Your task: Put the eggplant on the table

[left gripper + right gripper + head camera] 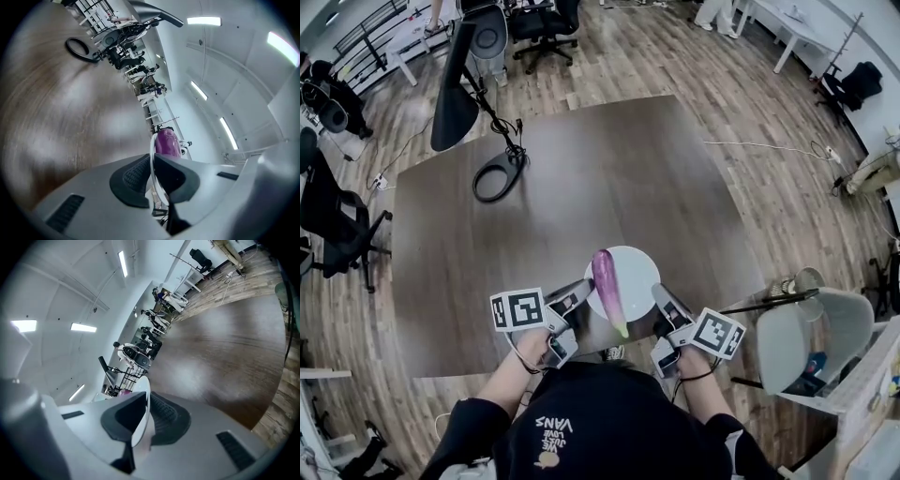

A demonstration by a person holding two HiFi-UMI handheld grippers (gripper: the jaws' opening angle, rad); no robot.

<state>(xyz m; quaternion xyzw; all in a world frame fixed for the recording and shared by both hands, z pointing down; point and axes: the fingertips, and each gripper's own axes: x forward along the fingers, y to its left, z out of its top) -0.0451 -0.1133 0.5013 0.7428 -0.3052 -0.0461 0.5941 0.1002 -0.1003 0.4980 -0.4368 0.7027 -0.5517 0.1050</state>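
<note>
clamping the white plate from both sides, the left gripper and right gripper each have jaws closed tight on its rim. the purple eggplant lies lengthwise on the plate, lower centre of the head view, over the near edge of the dark desk.

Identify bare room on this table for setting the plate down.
Free: the table, middle and right, between the lamp's ring base at far left and the plate. Crowded: the near edge, where left gripper and right gripper clamp that plate.
</note>
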